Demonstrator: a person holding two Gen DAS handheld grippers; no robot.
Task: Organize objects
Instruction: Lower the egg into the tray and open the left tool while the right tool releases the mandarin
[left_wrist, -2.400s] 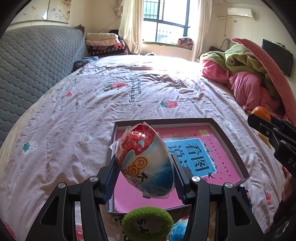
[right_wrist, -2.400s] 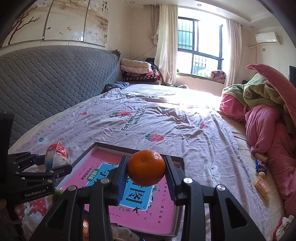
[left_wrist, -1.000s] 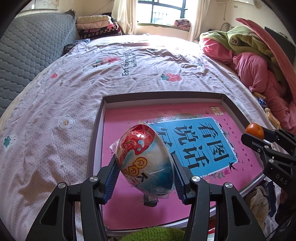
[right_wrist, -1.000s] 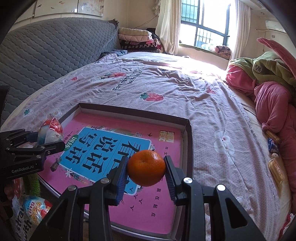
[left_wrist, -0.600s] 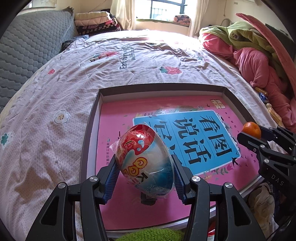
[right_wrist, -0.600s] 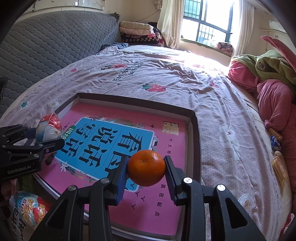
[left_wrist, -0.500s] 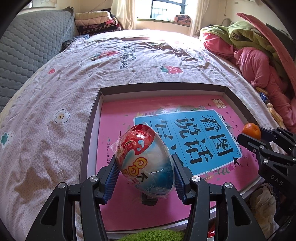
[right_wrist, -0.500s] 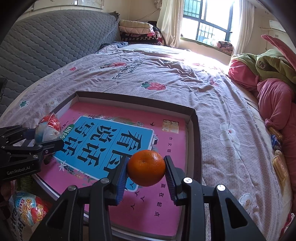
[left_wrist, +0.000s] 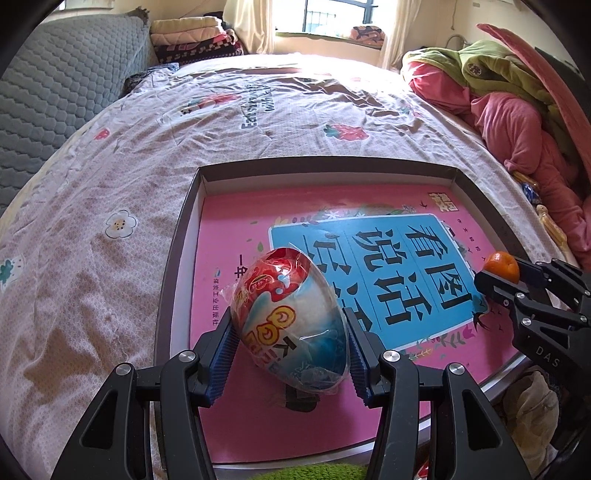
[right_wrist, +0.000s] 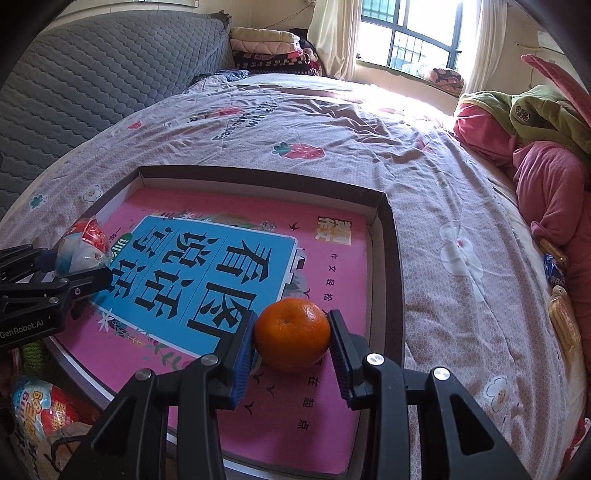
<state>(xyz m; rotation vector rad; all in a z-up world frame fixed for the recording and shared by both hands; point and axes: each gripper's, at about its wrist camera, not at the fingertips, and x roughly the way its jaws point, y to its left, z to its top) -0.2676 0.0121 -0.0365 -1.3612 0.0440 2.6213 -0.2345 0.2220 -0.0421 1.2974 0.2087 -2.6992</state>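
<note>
My left gripper (left_wrist: 290, 352) is shut on a plastic-wrapped toy egg (left_wrist: 291, 321), red on top and blue below, held just over the near left part of a shallow dark-rimmed box (left_wrist: 325, 164). The box floor is pink with a blue label. In the right wrist view my right gripper (right_wrist: 291, 343) is shut on an orange tangerine (right_wrist: 291, 339) above the box's near right part (right_wrist: 393, 258). Each gripper shows in the other's view: the egg (right_wrist: 83, 245) at the left, the tangerine (left_wrist: 501, 266) at the right.
The box lies on a bed with a pale flowered sheet (left_wrist: 110, 192). Pink and green bedding (left_wrist: 524, 110) is heaped at the right, a grey padded headboard (right_wrist: 92, 74) at the left. Another wrapped egg (right_wrist: 40, 410) and a green fuzzy thing (left_wrist: 314, 472) lie below the box's near edge.
Both grippers have come forward and lower over the box, so it fills more of each view. Both grips are unchanged.
</note>
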